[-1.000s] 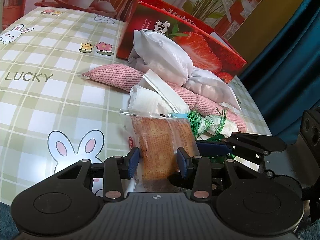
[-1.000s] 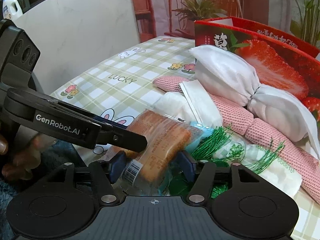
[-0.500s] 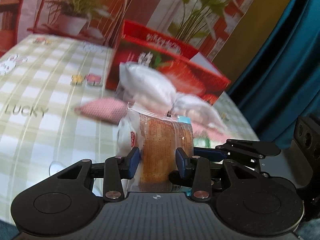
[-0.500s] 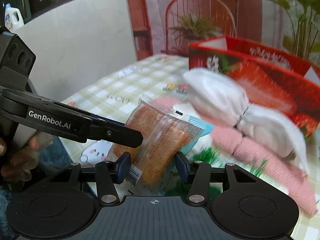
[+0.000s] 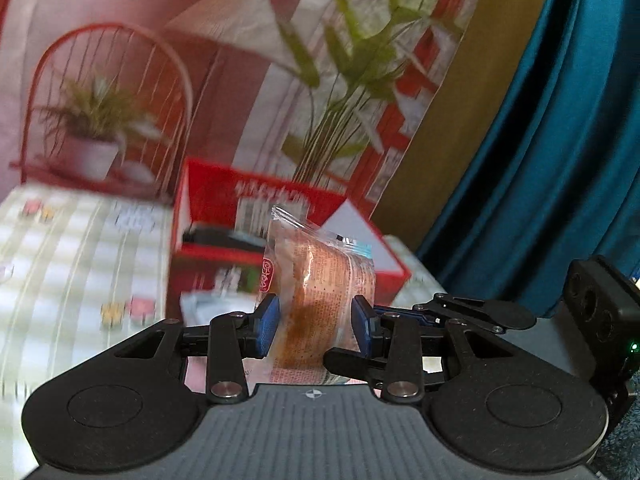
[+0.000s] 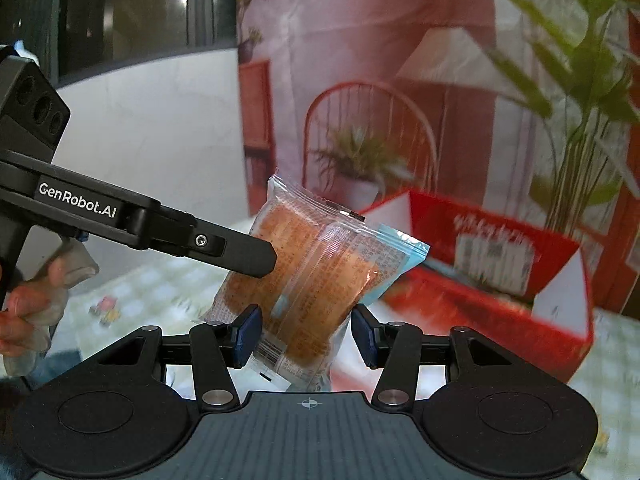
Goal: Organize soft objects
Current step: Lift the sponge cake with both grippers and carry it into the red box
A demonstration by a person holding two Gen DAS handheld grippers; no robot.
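Both grippers are on the same thing — a wrapped cake [image 6: 316, 276] in a clear packet with a blue sealed end, lifted clear of the table [image 5: 60, 248]. The left gripper [image 5: 316, 322] has its blue pads pressed into the packet's lower half from both sides, so it is closed on the cake. In the right wrist view the right gripper [image 6: 306, 332] also brackets the packet's lower end: the left pad looks to touch the wrapper and the right pad sits at its edge, a narrow hold that appears to bear on the cake too, though less firmly than the left one.

Take the red box [image 6: 500, 276] as landmark. It stands open on the checked table, with printed strawberries on its side. The cake hangs above the table on the near side of the box, level with or just over its rim, not yet above the opening. Something dark lies inside the box by its near wall; blur hides what it is.

Judging by this, the task is at an early-to-middle stage: one soft item is picked up and on its way, probably toward the box, but not yet placed. What remains is to carry the cake over the opening, let go — and then deal with any other soft things, which these views do not show.
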